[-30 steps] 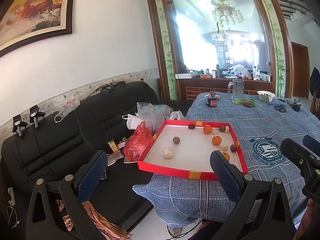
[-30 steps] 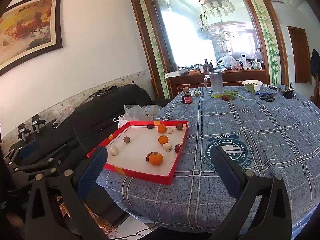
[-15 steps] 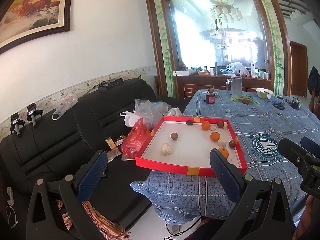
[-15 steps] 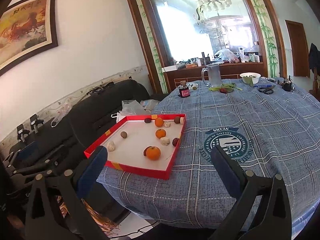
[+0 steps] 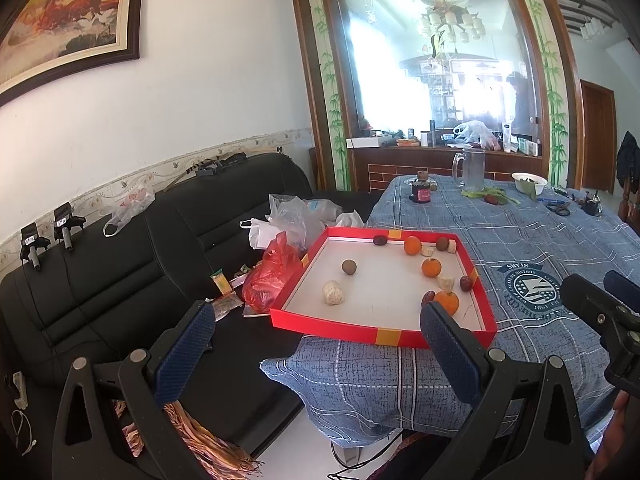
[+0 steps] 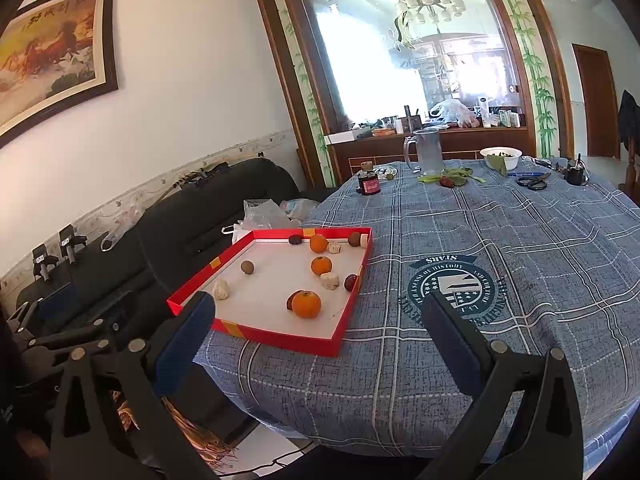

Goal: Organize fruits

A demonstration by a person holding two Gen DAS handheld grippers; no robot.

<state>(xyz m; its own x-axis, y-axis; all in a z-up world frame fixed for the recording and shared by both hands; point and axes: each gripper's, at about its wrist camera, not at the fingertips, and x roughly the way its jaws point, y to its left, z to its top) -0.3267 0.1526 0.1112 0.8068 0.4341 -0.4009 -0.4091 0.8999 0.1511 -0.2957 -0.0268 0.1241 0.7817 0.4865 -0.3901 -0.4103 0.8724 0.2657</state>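
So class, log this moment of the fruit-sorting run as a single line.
phase: approach | left gripper: open, empty | right gripper: open, empty | red tray: three oranges, untouched | table: tray near edge

Table [image 6: 520,264], right half of frame, draped in blue plaid cloth with round crest print. Directly on it: red tray [image 6: 336,343] at lower-centre edge, holding loose fruit; glass pitcher [image 6: 427,151], dark jar [image 6: 369,182], white bowl [image 6: 502,157], green leaves [image 6: 450,176], scissors [image 6: 534,182] and small dark item [image 6: 575,174] along upper edge.
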